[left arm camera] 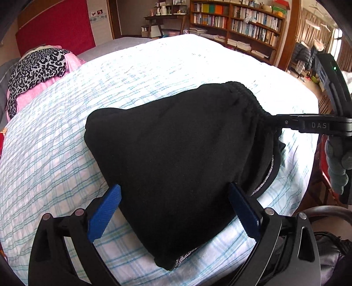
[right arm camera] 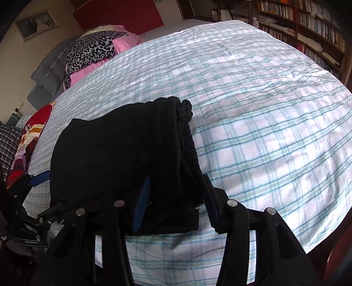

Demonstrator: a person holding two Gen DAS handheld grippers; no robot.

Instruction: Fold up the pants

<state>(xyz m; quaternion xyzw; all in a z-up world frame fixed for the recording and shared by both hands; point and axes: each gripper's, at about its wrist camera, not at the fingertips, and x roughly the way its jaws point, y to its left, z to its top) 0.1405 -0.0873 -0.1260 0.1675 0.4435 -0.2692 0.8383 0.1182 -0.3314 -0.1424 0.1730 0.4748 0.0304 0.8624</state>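
Black pants (left arm camera: pixel 176 167) (far underside hidden) between spread fingers (left arm camera: pixel 105 211)

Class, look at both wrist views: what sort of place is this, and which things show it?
Most likely a lived-in bedroom: the black pants lie on a bed with a plaid cover, pillows sit at its head, and full bookshelves line the wall.

I'm seeing a plaid bedspread (left arm camera: pixel 154 72) filling the middle, a leopard-print cloth (left arm camera: pixel 37 66) lying upper left, bookshelves (left arm camera: pixel 237 19) standing upper right.
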